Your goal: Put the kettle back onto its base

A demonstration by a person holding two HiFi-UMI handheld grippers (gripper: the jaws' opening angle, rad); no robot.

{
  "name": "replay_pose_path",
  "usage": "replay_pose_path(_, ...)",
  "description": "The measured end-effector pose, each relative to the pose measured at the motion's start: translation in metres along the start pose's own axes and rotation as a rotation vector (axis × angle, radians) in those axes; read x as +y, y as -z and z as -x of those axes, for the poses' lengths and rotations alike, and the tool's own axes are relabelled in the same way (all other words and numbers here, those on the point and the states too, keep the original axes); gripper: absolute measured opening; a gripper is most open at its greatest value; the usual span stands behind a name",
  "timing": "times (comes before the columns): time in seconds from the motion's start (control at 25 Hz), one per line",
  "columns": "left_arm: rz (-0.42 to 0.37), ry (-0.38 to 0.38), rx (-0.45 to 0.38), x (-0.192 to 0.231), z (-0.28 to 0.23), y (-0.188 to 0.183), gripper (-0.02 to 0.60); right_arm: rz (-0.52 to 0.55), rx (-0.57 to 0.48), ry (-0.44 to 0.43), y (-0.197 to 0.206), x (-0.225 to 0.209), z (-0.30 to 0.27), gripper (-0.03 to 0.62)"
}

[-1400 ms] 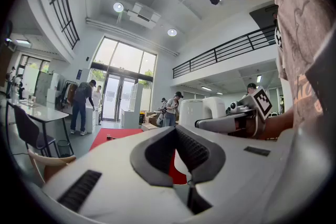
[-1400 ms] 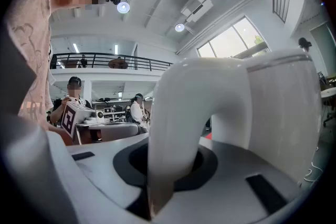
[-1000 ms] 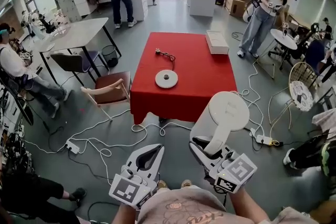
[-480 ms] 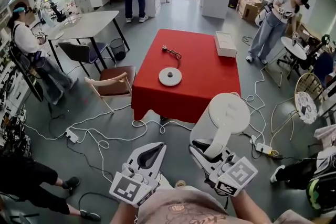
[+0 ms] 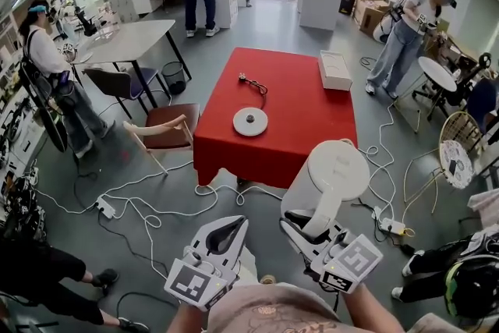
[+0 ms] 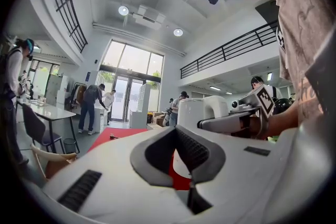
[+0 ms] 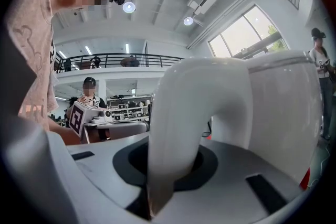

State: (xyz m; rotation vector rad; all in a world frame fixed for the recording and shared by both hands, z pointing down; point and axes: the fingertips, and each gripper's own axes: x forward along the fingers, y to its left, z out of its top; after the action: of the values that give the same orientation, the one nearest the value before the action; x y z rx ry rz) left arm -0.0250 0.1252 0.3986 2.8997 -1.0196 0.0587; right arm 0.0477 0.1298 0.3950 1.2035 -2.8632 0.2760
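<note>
A white kettle [image 5: 335,171] hangs in the air in front of the red table [image 5: 300,109], over the floor. My right gripper [image 5: 306,224] is shut on its curved handle [image 7: 199,102], which fills the gap between the jaws in the right gripper view. The round white base [image 5: 250,122] lies on the table, and its black cord [image 5: 251,83] runs off behind it. My left gripper [image 5: 228,228] is held beside the kettle at the same height, shut and holding nothing. The left gripper view shows the kettle [image 6: 202,113] to its right.
A white box [image 5: 334,69] sits at the table's far right corner. A wooden chair [image 5: 165,132] stands left of the table. White cables and power strips [image 5: 105,208] trail over the floor in front of it. Several people stand or sit around the room.
The kettle and both grippers have drifted slightly toward the red table, with the grip unchanged. The people at the left and far right have shifted.
</note>
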Motion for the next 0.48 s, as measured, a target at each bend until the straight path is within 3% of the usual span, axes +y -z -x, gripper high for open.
replay_pose_path(0.16, -0.023, -0.006, -0.028, 0.015, -0.015, -0.007, -0.003, 0.006, -0.005, 0.010, -0.003, -0.015, -0.008, 0.071)
replay_pose_path(0.48, 0.000, 0.050, 0.017, 0.055, -0.057, -0.006, -0.003, -0.002, -0.016, 0.020, -0.014, -0.056, -0.049, 0.071)
